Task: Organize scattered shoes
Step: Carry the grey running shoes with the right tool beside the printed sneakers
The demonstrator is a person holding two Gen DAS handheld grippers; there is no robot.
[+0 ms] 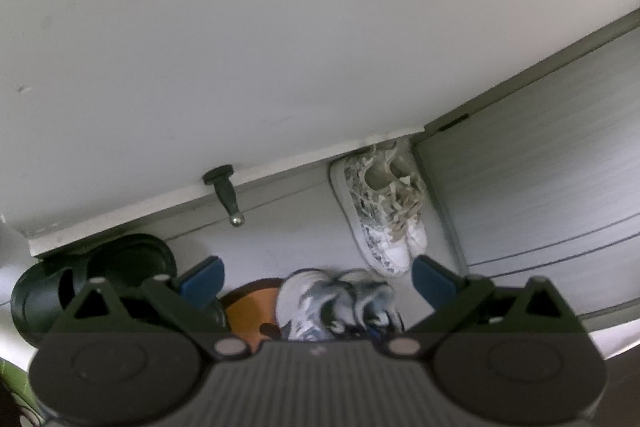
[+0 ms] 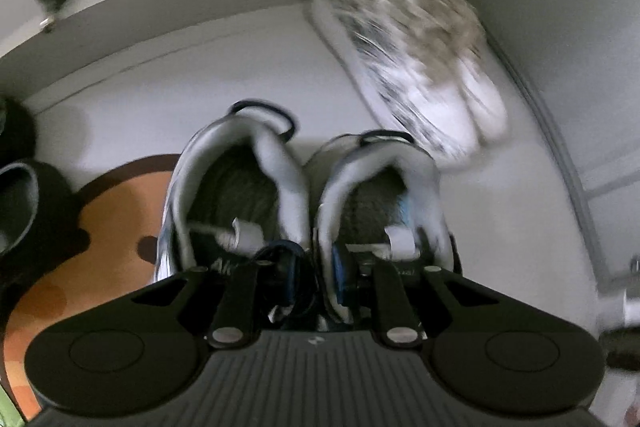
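A pair of white and grey sneakers [image 2: 248,167] hangs side by side under my right gripper [image 2: 316,275], which is shut on their two inner collars pressed together. The heels point away from the camera. In the left wrist view the same pair [image 1: 320,303] shows low between the blue pads of my left gripper [image 1: 318,273], which stands open and holds nothing. A second pair, patterned sneakers with beige laces [image 1: 380,219], lies on the pale floor in the corner against the skirting; it is blurred in the right wrist view [image 2: 416,55].
Black slippers [image 1: 100,275] lie at the left by the wall, partly on a round orange mat [image 2: 100,227]. A dark door stopper [image 1: 224,191] sticks out from the skirting. A grey panel [image 1: 540,187] closes the right side. Bare floor lies between the stopper and the patterned pair.
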